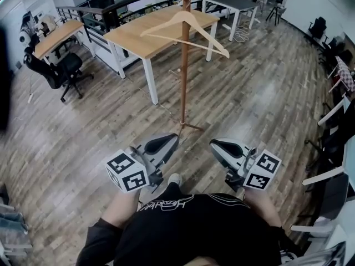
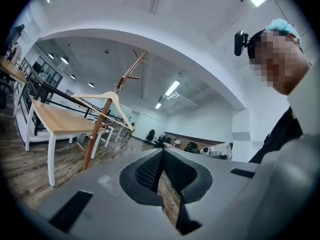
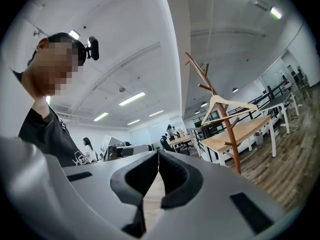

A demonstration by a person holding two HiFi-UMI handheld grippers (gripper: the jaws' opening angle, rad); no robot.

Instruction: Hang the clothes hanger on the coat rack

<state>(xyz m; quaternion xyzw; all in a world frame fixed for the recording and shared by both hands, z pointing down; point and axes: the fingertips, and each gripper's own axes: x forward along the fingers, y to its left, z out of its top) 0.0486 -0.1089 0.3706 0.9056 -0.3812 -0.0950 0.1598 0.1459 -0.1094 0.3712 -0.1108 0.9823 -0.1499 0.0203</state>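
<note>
A pale wooden clothes hanger (image 1: 183,24) hangs by its hook on the brown wooden coat rack (image 1: 184,76), which stands on the plank floor in front of me. Neither gripper touches it. My left gripper (image 1: 175,137) and right gripper (image 1: 213,144) are held close to my body, a good way short of the rack's foot, both shut with nothing between the jaws. The left gripper view shows the hanger (image 2: 107,101) on the rack (image 2: 95,139) at the left, beyond the closed left gripper (image 2: 162,151). In the right gripper view the hanger (image 3: 227,106) and rack (image 3: 225,129) stand at the right, past the right gripper (image 3: 158,153).
A light wooden table (image 1: 161,32) stands just behind the rack. A black office chair (image 1: 61,71) and a second desk are at the left, a grey table (image 1: 236,4) at the back. Chairs and desk edges (image 1: 333,143) line the right side.
</note>
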